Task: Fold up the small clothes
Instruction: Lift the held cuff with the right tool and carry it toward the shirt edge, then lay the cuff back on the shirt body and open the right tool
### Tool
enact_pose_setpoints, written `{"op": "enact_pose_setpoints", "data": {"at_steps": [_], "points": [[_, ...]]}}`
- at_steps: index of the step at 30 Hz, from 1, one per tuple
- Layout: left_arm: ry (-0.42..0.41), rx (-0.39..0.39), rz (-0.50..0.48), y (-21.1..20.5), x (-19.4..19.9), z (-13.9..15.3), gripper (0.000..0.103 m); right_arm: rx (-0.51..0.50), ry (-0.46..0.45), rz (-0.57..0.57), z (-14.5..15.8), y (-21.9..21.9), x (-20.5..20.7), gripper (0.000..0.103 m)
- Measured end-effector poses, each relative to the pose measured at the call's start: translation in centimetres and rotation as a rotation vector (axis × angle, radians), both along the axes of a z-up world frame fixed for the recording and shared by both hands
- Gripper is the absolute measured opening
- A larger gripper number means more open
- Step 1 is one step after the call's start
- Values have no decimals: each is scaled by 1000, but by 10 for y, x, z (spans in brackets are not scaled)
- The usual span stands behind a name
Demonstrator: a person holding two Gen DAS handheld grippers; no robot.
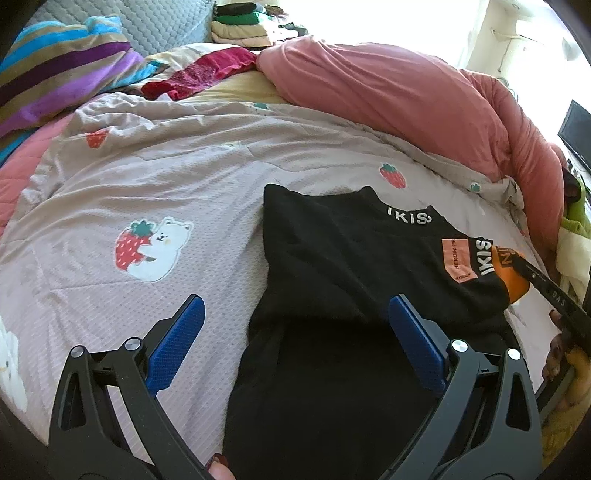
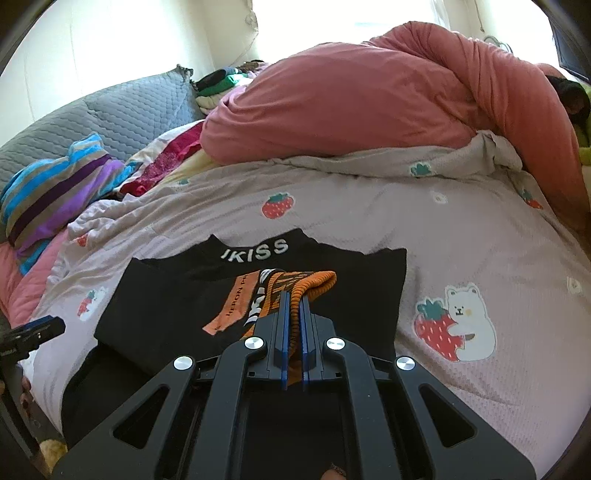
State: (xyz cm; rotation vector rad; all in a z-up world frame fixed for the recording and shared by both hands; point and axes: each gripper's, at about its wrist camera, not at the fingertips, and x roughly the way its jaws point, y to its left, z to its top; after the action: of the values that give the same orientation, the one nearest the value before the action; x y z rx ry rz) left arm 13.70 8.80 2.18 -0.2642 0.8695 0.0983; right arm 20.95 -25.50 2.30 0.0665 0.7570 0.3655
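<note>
A small black top (image 1: 332,266) with white "IKISS" lettering on its collar lies flat on the strawberry-print blanket (image 1: 147,177); it also shows in the right wrist view (image 2: 166,302). My right gripper (image 2: 294,295) is shut on the top's orange ribbed sleeve cuff (image 2: 314,282) and holds it over the chest of the top. The cuff and the right gripper's finger show in the left wrist view at the right edge (image 1: 511,275). My left gripper (image 1: 295,325) is open and empty above the top's lower left part, its blue pads (image 1: 177,343) wide apart.
A rolled pink duvet (image 1: 406,92) lies along the far side. A striped plush blanket (image 1: 62,74), a red garment (image 1: 207,74) and a stack of folded clothes (image 1: 243,26) lie at the far left, against a grey quilted headboard (image 2: 122,110).
</note>
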Motion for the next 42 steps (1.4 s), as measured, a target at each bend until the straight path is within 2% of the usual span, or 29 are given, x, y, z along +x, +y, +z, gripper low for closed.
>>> {"op": "enact_pose_setpoints", "data": {"at_steps": [7,9,12,15,18,20,22,24,29,33,35,38,41,42], "points": [[18,17,-32,-10,21,-4,93,-37,34,-30,-8,-6,2,5],[18,19,-44,-14,29,-5,93,-65,45,-57,-11,-10,3,12],[19,27,-60,-20,39,-7,93,-55,63,-81,-14,-20,3,21],[23,35,-82,-25,47,-9,93,-60,68,-77,-15,-21,2,26],[33,26,-113,-33,59,-12,84,-61,73,-49,-15,-15,1,26],[43,17,-132,-37,66,-15,68,-66,79,-21,-16,-7,1,26],[55,1,-159,-42,72,-20,61,-73,84,13,-17,5,0,26],[69,5,-177,-46,76,-28,60,-78,85,48,-17,17,-1,26],[178,30,-172,-41,78,-64,60,-76,98,115,-20,46,1,26],[152,30,-186,-38,71,-67,60,-94,116,162,-26,68,1,27],[152,31,-191,-37,69,-67,60,-130,126,169,-31,78,2,31],[147,20,-191,-34,68,-67,60,-148,134,178,-37,82,1,33],[146,22,-190,-34,69,-67,60,-225,171,132,-51,79,6,33],[147,17,-190,-34,69,-68,60,-275,192,97,-59,75,9,28]]}}
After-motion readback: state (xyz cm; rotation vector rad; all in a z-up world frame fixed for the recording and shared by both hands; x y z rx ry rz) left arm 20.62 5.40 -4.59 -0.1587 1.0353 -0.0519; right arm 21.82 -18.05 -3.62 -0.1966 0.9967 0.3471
